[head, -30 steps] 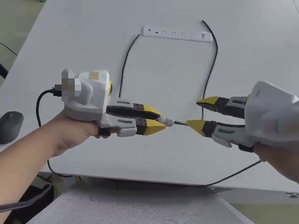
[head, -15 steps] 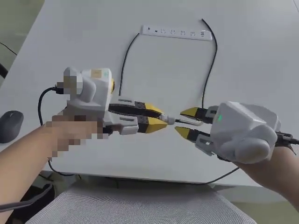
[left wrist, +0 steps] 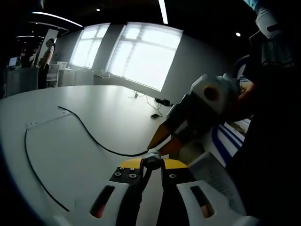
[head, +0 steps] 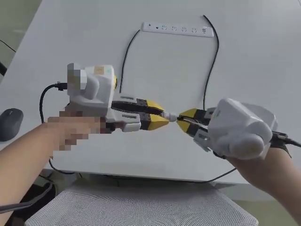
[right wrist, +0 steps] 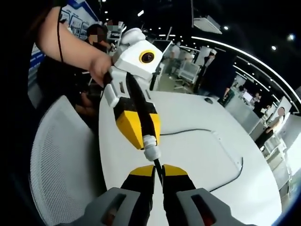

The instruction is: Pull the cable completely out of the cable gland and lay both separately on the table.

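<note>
A small white cable gland (head: 170, 116) is held over the table's near edge, and my left gripper (head: 162, 117) is shut on it from the left. A short black cable (head: 180, 119) sticks out of the gland to the right. My right gripper (head: 186, 119) is shut on that cable right beside the gland. In the left gripper view the gland (left wrist: 151, 159) sits between the shut yellow jaws of my left gripper (left wrist: 150, 165), with the right gripper (left wrist: 207, 106) just beyond. In the right gripper view my right gripper (right wrist: 158, 171) pinches the cable (right wrist: 157, 165) below the gland (right wrist: 151, 148).
A white power strip (head: 178, 29) lies at the far side of the white table (head: 263, 70), with black cords (head: 212, 66) curving toward me. A dark mouse (head: 9, 123) sits at the left edge. A grey mesh chair (head: 141, 207) stands below the near edge.
My right gripper, open a second ago, moved left up to the gland and shut on the cable. The left gripper kept its hold and barely moved.
</note>
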